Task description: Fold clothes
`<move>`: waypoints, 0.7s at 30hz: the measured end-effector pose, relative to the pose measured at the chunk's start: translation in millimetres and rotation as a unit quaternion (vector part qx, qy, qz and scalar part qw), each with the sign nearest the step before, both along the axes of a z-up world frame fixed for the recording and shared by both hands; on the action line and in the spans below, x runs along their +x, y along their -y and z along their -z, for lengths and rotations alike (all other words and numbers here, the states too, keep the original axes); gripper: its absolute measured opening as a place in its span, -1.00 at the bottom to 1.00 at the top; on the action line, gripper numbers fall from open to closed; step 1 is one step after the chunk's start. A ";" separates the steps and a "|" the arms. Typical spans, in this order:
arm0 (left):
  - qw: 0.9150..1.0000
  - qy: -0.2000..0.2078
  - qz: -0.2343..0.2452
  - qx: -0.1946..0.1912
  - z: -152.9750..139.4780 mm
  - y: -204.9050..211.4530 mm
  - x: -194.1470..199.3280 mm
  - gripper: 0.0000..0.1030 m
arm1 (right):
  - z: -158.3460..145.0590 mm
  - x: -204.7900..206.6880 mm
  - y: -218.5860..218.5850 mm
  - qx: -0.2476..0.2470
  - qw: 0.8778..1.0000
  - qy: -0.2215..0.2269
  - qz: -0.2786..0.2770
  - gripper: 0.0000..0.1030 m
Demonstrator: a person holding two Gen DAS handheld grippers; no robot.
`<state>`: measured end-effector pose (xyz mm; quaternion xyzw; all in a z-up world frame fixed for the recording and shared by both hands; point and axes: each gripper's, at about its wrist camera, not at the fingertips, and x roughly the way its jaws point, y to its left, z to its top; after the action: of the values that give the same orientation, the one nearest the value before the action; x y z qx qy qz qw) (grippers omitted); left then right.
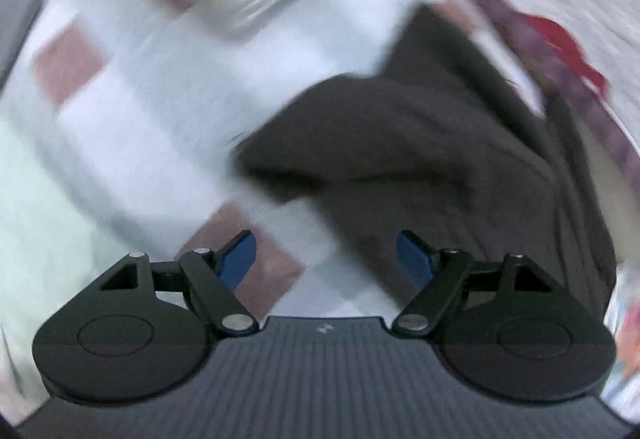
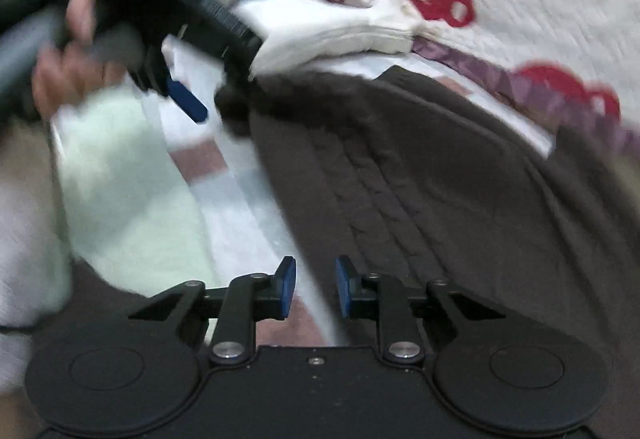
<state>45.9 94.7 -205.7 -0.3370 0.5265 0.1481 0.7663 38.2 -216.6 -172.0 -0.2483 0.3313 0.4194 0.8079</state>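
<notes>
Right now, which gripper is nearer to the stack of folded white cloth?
Left. The left gripper is right beside the folded white cloth, open over the dark brown garment's far corner. The right gripper is open at the garment's near edge, far from the stack.

Soft, even indoor light; both fisheye views heavily motion-blurred, edges bowed, only the near mounts sharp.

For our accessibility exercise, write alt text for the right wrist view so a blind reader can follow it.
A dark brown garment lies spread across a bed, with the right gripper open just above its near edge. At upper left, the left gripper, held in a hand, reaches toward the garment's far corner; a folded white cloth and a quilt with red prints lie behind.
</notes>
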 end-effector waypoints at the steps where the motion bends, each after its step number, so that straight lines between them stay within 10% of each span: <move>1: 1.000 -0.010 -0.018 -0.007 7.4 -0.9 -1.9 0.50 | 3.4 -4.4 -4.9 -0.025 0.999 0.024 -0.011 -0.51; 6: 0.998 0.022 -0.035 -0.042 12.9 1.7 -7.8 0.50 | 17.5 -5.3 -11.0 -0.087 0.995 0.055 -0.015 -0.19; 15: 0.990 0.089 -0.077 -0.072 17.6 -24.2 6.8 0.50 | 28.5 28.0 2.3 -0.018 0.997 0.017 0.067 0.40; 17: 0.988 0.099 -0.088 -0.080 20.1 -32.1 10.1 0.50 | 29.0 33.5 -0.7 -0.012 0.998 0.021 0.064 0.35; 19: 0.985 0.110 -0.099 -0.088 22.5 -40.1 13.4 0.50 | 27.2 38.3 -3.1 -0.008 0.998 0.025 0.056 -0.77; 21: 0.981 0.120 -0.111 -0.099 25.2 -48.7 15.6 0.50 | 16.9 33.3 -4.6 -0.009 0.996 0.073 0.055 -0.77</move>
<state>61.5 143.3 -230.9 -0.4830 0.4015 0.1382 0.7657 71.5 -212.0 -188.9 -0.2674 0.2883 0.3523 0.8493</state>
